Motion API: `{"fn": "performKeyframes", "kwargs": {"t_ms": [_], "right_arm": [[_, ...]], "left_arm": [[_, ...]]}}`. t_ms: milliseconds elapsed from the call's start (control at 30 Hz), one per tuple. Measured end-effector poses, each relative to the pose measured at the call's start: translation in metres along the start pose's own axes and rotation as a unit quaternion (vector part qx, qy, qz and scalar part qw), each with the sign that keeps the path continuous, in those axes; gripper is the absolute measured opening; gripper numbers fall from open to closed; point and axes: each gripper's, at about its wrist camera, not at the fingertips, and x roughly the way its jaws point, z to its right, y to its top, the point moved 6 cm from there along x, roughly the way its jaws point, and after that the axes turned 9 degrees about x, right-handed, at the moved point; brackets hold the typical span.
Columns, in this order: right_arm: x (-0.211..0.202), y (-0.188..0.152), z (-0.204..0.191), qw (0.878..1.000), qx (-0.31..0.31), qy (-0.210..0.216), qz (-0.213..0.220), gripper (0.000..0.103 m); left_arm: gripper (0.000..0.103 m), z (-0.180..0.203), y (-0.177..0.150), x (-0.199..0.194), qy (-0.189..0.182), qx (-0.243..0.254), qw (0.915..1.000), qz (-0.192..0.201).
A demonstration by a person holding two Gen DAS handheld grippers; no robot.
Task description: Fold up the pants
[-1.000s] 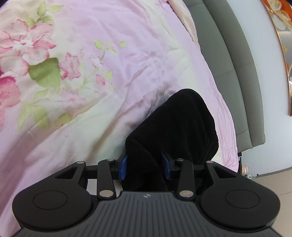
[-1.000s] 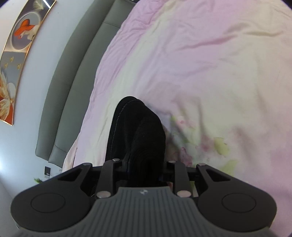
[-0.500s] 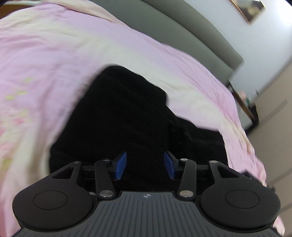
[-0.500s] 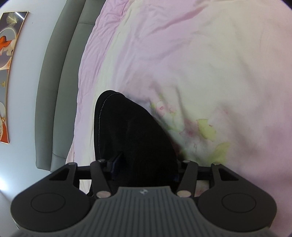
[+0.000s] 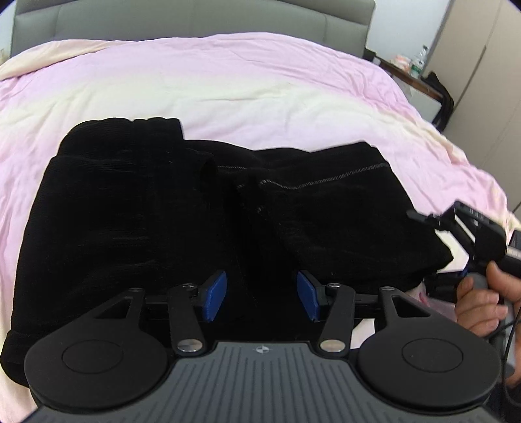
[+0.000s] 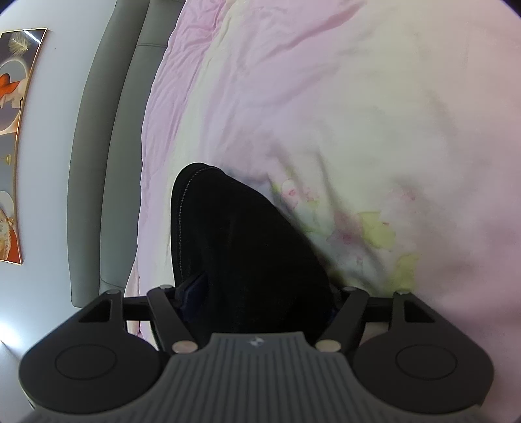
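The black pants [image 5: 202,208] lie folded in a wide bundle on the pink bedspread [image 5: 260,81]. My left gripper [image 5: 259,296] is open just above the near edge of the pants, its blue pads [image 5: 213,294] apart with black fabric between them, not pinched. My right gripper [image 6: 257,293] has its jaws wide apart with a fold of the pants [image 6: 237,247] between them. The right gripper also shows in the left wrist view [image 5: 469,227] at the right end of the pants, held by a hand.
A grey padded headboard [image 5: 195,22] runs along the far side of the bed. A side table [image 5: 410,71] with small items and pale cabinets stand to the right. A framed picture [image 6: 13,146] hangs on the wall. The bedspread has a flower print [image 6: 374,227].
My left gripper let go of the pants, opened wider and swung round to look across the whole bundle. The right gripper opened wider around its fold and shifted slightly.
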Motion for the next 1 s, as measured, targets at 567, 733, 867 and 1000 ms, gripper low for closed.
{"fn": "performKeyframes", "kwargs": {"t_ms": [567,733,867,1000], "right_arm": [[0.005,-0.002,-0.004,1.000,-0.019,-0.009,-0.009,0.056],[0.006,-0.003,-0.004,1.000,-0.021,-0.011,-0.008,0.054],[0.006,-0.004,-0.003,1.000,-0.020,-0.012,-0.008,0.053],[0.006,-0.004,-0.004,1.000,-0.022,-0.014,-0.007,0.053]], "left_arm": [[0.067,0.006,-0.004,0.015,0.003,0.009,0.9998,-0.019],[0.073,-0.006,0.004,-0.027,0.011,0.005,0.9994,0.034],[0.073,-0.053,-0.007,-0.050,0.016,-0.059,0.9972,0.041],[0.073,-0.089,-0.025,-0.059,0.030,-0.085,0.9954,0.032]]}}
